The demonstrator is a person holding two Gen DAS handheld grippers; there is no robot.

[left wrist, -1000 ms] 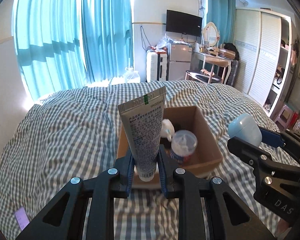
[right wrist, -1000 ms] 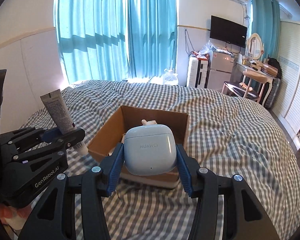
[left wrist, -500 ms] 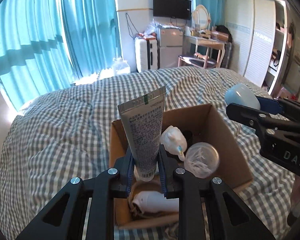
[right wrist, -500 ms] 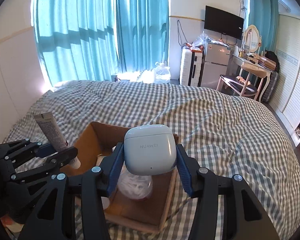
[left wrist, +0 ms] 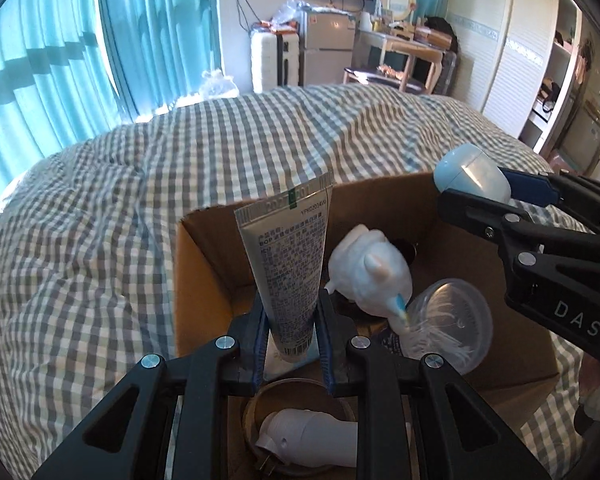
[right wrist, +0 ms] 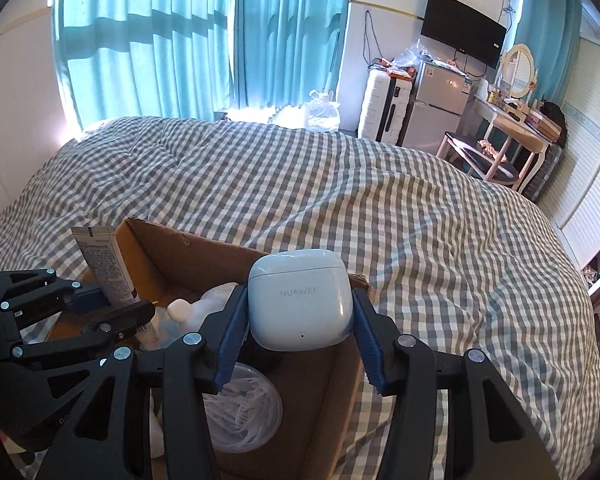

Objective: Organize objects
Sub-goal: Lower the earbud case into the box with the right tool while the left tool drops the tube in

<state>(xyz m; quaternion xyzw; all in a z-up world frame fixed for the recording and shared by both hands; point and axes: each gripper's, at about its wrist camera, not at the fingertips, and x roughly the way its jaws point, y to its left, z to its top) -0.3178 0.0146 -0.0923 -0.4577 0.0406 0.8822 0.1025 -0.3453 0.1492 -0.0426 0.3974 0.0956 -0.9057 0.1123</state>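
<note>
The left gripper (left wrist: 291, 326) has its jaws clamped on an upright tube (left wrist: 286, 264), and the right gripper (right wrist: 298, 330) has its jaws clamped on an earbud case (right wrist: 300, 300). Both hang over the open box (left wrist: 204, 264), which holds a swab tub (left wrist: 448, 320), a white toy (left wrist: 370, 270) and a charger (left wrist: 312, 438). The box sits on the checked bed (right wrist: 380, 200).

Sunlit teal curtains (right wrist: 148, 40), checked bedspread (right wrist: 340, 200), wall television (right wrist: 462, 34), small fridge (right wrist: 436, 100), white wardrobe (left wrist: 516, 56)

grey tube (left wrist: 288, 264) upright, white earbud case (right wrist: 300, 300) over box (left wrist: 204, 256)
</note>
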